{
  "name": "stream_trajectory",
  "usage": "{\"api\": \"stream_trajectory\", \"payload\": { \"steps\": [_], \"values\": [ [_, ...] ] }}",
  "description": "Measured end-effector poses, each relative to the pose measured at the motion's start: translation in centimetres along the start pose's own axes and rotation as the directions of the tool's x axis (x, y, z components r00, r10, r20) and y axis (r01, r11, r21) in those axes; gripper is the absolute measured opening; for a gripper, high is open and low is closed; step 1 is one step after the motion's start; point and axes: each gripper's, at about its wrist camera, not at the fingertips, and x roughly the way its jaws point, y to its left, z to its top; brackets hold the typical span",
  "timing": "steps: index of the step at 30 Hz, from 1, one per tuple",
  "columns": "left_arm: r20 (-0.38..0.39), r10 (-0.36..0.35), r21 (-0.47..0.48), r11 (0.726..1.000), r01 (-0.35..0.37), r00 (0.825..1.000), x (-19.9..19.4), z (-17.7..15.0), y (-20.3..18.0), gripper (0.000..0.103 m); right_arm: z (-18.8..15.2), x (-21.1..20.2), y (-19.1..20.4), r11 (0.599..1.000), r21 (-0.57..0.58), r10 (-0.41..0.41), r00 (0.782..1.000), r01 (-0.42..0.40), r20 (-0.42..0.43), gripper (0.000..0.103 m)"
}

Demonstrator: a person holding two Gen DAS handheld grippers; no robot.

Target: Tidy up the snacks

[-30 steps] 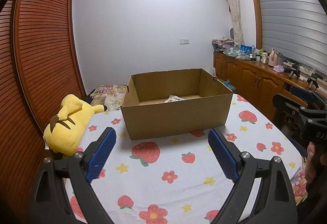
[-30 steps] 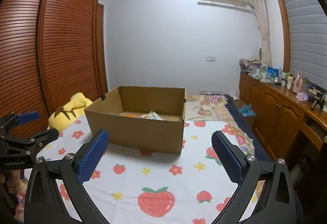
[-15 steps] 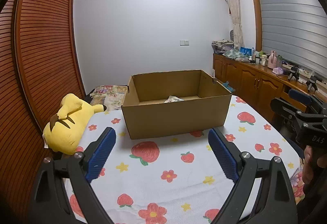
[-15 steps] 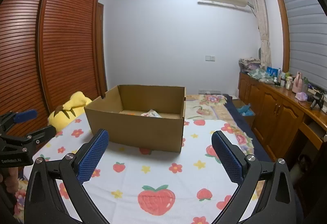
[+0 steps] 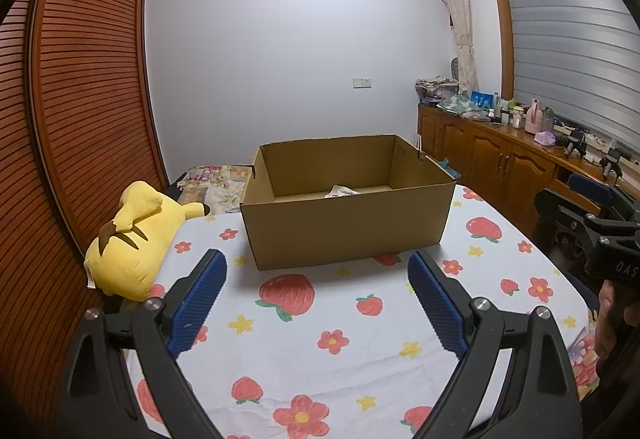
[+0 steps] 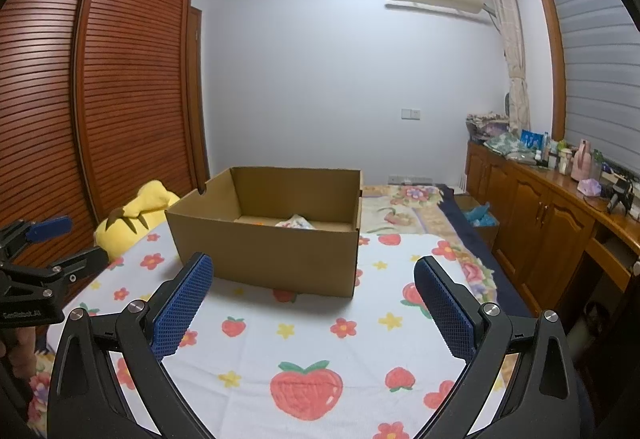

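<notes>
1. While both tongs hang over the bed, little has changed in the last second — your left gripper has tipped up slightly, so the cardboard box sits a touch lower in its view, and your right gripper has barely drifted.
2. Both sets of jaws are spread wide and hold nothing.
3. The box stands open on the strawberry-print sheet, just beyond both grippers; one pale snack packet lies on its floor near the back wall, also seen from the right wrist.
4. No loose snacks show on the sheet, so you are likely at the end of the job, or between fetches — I judge the packing nearly done.
5. The Pikachu plush lies beside the box on your left, not touching it.
6. Readable writing is scant: "DAS" on the right gripper's body, and a small white label on the left gripper's body too blurred to read. The packet's print is illegible.
</notes>
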Motion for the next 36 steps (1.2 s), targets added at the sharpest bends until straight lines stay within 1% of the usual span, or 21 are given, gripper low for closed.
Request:
{"api": "stream_trajectory", "payload": {
  "steps": [36],
  "values": [
    [0.008,-0.006,0.004,1.000,0.006,1.000,-0.58,-0.16,-0.09,0.094,-0.33,-0.23,-0.05,1.000,-0.001,0.002,1.000,-0.002,-0.003,0.102]
  ]
}}
